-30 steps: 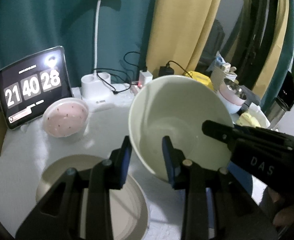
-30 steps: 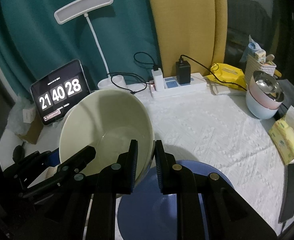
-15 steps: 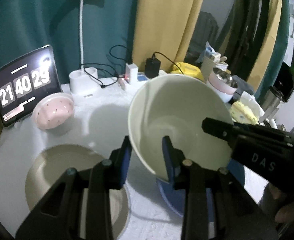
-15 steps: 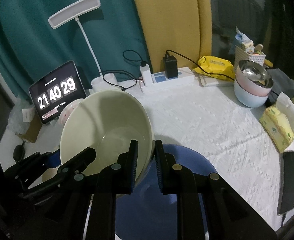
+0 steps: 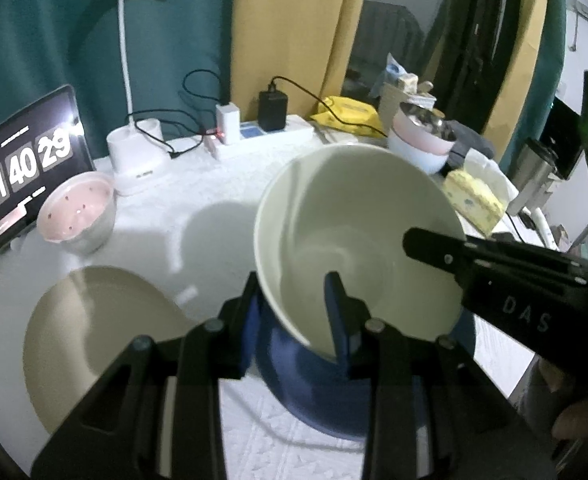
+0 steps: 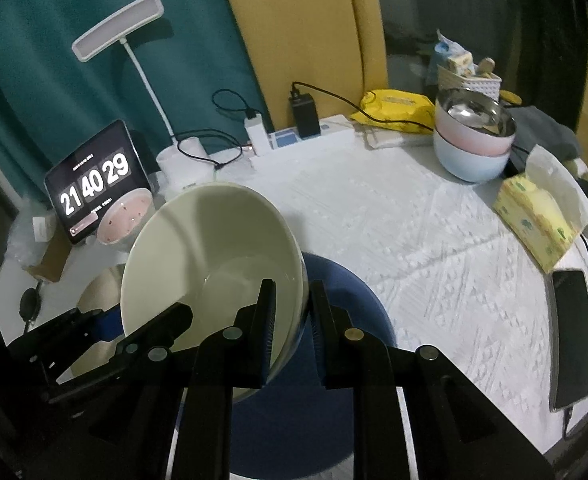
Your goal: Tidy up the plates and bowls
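Note:
A large cream bowl [image 5: 358,232] [image 6: 214,264] is held in the air by both grippers, tilted. My left gripper [image 5: 294,312] is shut on its left rim. My right gripper [image 6: 290,320] is shut on its right rim and shows in the left wrist view [image 5: 494,276]. The bowl hangs above a dark blue plate [image 6: 346,360] [image 5: 314,392] on the table. A beige plate [image 5: 94,344] lies to the left. A pink bowl [image 5: 76,212] stands by the clock tablet. Stacked pink and blue bowls [image 6: 474,140] with a steel bowl on top stand at the back right.
A clock tablet [image 6: 94,184], a desk lamp [image 6: 134,40] and a power strip [image 6: 306,136] with cables line the back edge. A tissue pack [image 6: 534,216] and a phone [image 6: 570,336] lie at the right. The table [image 6: 414,240] has a white cloth.
Both grippers have carried the cream bowl rightward and higher, from over the beige plate to over the blue plate. Nothing was let go.

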A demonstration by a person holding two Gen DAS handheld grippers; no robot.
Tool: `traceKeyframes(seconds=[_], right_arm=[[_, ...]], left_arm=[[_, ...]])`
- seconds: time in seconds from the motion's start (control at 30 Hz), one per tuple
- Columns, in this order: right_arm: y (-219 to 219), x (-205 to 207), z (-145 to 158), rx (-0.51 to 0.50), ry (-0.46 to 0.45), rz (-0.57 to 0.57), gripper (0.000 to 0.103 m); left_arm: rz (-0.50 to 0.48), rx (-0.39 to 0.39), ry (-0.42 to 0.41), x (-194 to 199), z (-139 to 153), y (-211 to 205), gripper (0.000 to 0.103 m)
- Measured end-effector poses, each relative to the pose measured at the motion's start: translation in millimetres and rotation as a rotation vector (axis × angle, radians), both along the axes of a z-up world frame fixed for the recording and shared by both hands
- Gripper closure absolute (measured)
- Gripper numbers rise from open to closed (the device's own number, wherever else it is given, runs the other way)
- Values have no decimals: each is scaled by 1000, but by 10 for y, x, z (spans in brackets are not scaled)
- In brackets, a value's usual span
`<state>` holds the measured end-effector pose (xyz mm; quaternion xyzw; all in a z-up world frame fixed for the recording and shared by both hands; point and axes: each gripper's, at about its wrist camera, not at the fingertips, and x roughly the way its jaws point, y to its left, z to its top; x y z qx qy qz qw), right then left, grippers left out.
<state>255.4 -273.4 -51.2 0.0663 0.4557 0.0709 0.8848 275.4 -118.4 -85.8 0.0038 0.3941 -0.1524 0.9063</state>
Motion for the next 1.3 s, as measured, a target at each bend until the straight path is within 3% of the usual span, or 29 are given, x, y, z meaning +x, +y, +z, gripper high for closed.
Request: traceKeyframes(seconds=[0.73, 1.1, 1.3], right_arm=[[-173, -111, -393, -35, 110, -21, 84], [-131, -121, -348, -68, 93, -9, 84], [-204, -113, -172, -84, 46, -27, 75]], left_arm=[[-18, 84, 75, -38, -332, -219, 71], [-29, 74, 82, -14, -319, -184, 69], [-22, 58, 66, -28, -243, -139, 67]])
